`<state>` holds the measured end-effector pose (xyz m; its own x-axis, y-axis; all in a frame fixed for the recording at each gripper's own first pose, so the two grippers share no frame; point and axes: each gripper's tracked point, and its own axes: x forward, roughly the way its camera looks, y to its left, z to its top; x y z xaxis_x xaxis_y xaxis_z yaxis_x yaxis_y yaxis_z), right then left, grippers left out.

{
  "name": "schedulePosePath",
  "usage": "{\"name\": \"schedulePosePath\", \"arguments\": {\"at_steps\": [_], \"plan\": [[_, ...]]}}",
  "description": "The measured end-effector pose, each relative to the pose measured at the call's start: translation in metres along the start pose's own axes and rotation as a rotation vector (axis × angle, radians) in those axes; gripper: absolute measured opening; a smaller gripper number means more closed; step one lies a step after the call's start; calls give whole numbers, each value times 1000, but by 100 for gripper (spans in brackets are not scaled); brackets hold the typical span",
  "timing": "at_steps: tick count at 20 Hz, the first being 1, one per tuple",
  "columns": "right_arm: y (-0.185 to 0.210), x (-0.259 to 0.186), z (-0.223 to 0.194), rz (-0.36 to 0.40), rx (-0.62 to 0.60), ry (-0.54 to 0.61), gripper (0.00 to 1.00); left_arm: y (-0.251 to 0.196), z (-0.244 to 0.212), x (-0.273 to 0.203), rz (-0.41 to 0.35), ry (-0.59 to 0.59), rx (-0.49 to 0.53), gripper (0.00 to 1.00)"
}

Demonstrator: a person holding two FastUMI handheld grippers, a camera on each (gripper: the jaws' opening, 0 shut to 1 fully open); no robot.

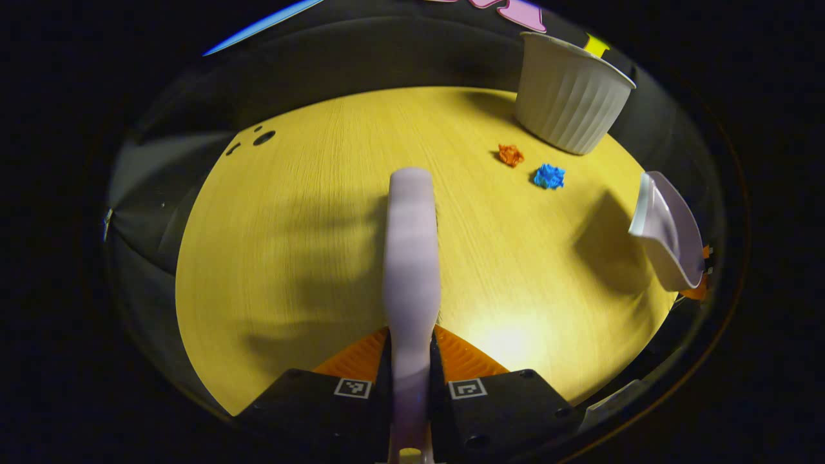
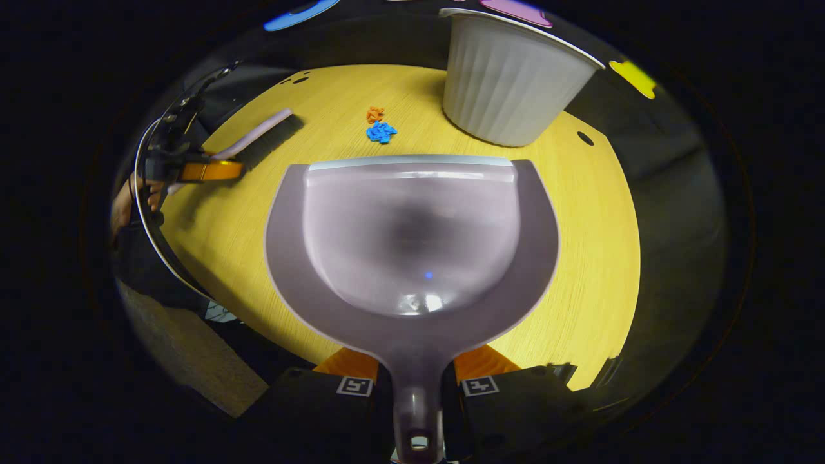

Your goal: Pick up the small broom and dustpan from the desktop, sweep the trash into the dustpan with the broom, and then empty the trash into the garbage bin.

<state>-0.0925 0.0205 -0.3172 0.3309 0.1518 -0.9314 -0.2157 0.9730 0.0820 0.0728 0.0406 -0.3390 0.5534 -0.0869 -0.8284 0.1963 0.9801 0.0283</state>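
Left hand-held gripper [image 1: 410, 361]: clenched on the handle of the small broom [image 1: 410, 258], both fingers pressed against it, held above the table [image 1: 290, 258]; seen from the right gripper view at the far left [image 2: 193, 171], with a hand [image 2: 126, 203] behind it.
Broom: pale handle running straight ahead in the left gripper view; in the right gripper view [image 2: 258, 138], dark bristles angled down toward the tabletop.
Right hand-held gripper [image 2: 416, 377]: gripping the dustpan [image 2: 412, 245] by its stem, pan mouth facing forward, front lip toward the trash.
Dustpan, from the left gripper view [image 1: 667, 235]: off at the right edge, lifted clear of the table, shadow cast beside it.
Trash: orange paper scrap [image 1: 510, 154] and blue paper scrap [image 1: 549, 176], close together on the wood-grain table, just before the bin; beyond the pan's lip in the right gripper view.
Garbage bin [image 1: 570, 93]: white, ribbed, upright at the table's far edge.
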Motion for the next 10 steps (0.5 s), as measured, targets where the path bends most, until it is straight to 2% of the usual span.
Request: {"name": "schedulePosePath", "arguments": {"at_steps": [2, 4, 5, 8, 9, 10], "plan": [[3, 3, 0, 14, -36, 33, 35, -2, 22, 5, -2, -20, 25, 28], [3, 7, 0, 21, -68, 77, 35, -5, 44, 15, -1, -30, 53, 31], [3, 9, 0, 21, -78, 97, 35, -6, 54, 21, 2, -31, 71, 29], [1, 10, 1, 17, -113, 148, 35, -19, 83, 41, -6, -39, 131, 29], [-1, 13, 2, 14, -127, 160, 35, -24, 91, 47, -9, -39, 153, 32], [-1, 18, 3, 14, -138, 170, 35, -28, 100, 52, -11, -36, 179, 29]]}}
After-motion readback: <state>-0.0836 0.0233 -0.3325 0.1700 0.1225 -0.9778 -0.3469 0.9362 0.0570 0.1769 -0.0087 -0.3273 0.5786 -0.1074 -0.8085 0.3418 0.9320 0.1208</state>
